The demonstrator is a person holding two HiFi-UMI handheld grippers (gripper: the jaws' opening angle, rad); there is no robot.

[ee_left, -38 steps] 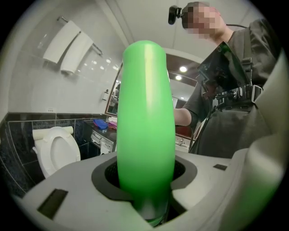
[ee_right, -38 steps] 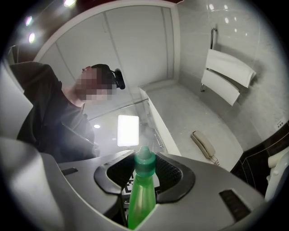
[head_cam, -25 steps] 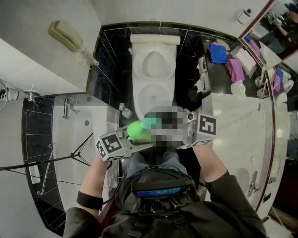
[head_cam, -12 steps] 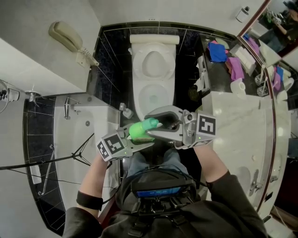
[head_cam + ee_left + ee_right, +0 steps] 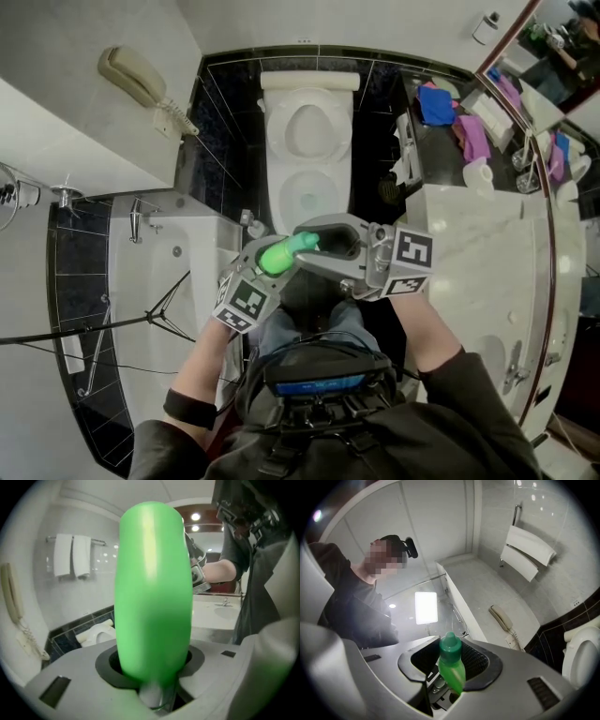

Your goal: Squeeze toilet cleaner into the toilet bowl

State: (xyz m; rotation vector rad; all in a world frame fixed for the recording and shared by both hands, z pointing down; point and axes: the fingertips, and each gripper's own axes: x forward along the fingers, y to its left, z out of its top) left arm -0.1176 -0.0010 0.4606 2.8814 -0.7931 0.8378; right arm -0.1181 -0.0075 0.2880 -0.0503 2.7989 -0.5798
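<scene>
Just before the bowl [image 5: 309,197], hold bottle [image 5: 279,255] clamped in half-closed left gripper [image 5: 274,262]; steady cap [image 5: 309,243] inside half-open right gripper [image 5: 307,248], loosely around it, not pressing. Tip cap down into bowl, then squeeze slowly, avoiding splashes.

No words, brands or numbers can be read anywhere. The green bottle [image 5: 154,588] shows only a plain, unlabelled side. The cubes on the left gripper [image 5: 274,258] and the right gripper [image 5: 314,248] bear black-and-white square marker patterns, not letters.
</scene>
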